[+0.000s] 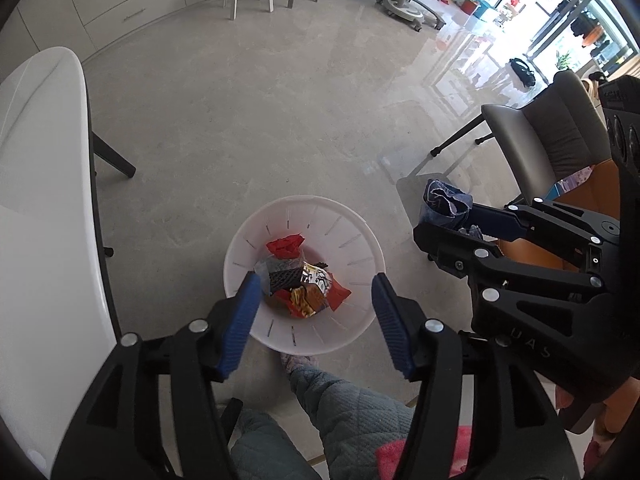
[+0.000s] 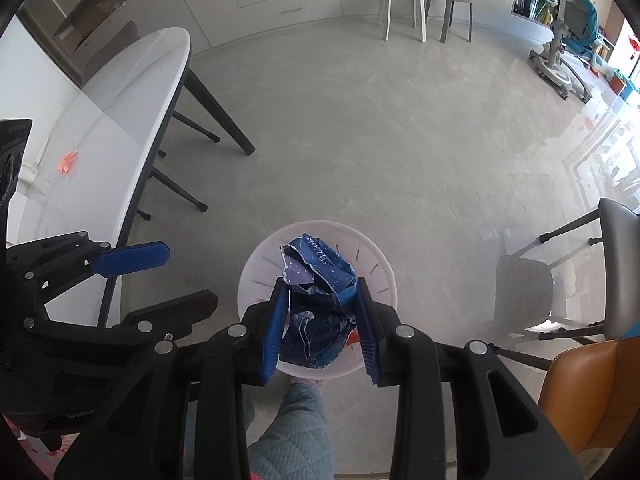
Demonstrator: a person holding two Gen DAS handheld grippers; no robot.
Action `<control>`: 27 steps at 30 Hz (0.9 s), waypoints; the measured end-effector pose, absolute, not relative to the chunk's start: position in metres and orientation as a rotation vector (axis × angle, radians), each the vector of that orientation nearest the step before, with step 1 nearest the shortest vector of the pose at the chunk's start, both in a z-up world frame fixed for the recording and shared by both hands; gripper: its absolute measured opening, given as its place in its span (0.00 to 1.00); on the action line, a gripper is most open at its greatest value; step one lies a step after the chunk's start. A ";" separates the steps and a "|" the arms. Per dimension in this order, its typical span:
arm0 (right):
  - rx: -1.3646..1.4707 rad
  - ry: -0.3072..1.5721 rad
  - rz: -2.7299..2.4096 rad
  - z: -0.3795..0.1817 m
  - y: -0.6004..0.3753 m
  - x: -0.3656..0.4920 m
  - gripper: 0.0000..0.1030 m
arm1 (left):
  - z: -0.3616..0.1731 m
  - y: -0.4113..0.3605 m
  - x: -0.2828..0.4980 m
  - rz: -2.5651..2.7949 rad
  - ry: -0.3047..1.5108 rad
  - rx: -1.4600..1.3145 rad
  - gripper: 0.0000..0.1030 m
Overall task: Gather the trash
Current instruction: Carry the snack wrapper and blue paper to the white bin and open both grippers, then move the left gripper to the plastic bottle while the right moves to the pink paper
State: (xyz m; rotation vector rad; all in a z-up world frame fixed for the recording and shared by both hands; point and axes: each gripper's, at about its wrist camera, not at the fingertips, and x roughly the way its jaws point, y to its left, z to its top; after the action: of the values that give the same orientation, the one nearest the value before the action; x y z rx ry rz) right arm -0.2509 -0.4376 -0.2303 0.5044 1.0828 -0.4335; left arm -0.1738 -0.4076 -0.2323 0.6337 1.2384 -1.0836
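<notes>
Quilted teal trouser legs [image 1: 340, 408] of the person fill the near edge of both views, just behind the white slotted bin [image 1: 360, 240] standing on the grey floor [image 1: 260, 128].

Over that bin the left gripper [image 1: 314, 312] hangs with its jaws spread and nothing between them; loose wrappers [image 1: 304, 280] in red, gold and black lie at the bottom of the bin below it. To its right, the right gripper [image 2: 322, 316] has its jaws pinching a crumpled blue wrapper [image 2: 320, 280], held above the bin's mouth. Far left, 1 small reddish scrap [image 2: 67, 162] lies on the white table [image 2: 132, 92]; it is blurred, so it is probably more trash, not certainly.

Risks from here: the blue wrapper is light and springy, so on release it could cling to a pad or drift past the rim onto the floor. The 2 grippers hang close together over a narrow bin, so a sideways move could knock them together or tip the light bin.

Writing: white characters on the blue wrapper seem to read "5B23", upside down and partly folded away. The right gripper's black body shows the letters "UAS" in the left wrist view.
</notes>
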 end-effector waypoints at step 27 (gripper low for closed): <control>0.500 1.151 -0.384 -0.284 -0.418 -0.213 0.77 | -0.160 -0.289 -0.119 -0.817 1.188 0.507 0.92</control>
State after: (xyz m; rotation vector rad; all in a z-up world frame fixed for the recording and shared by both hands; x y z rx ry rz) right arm -0.2126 -0.4182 -0.2841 0.4999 1.1508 -0.3844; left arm -0.1190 -0.2895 -0.1597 0.5068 1.1878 -0.8170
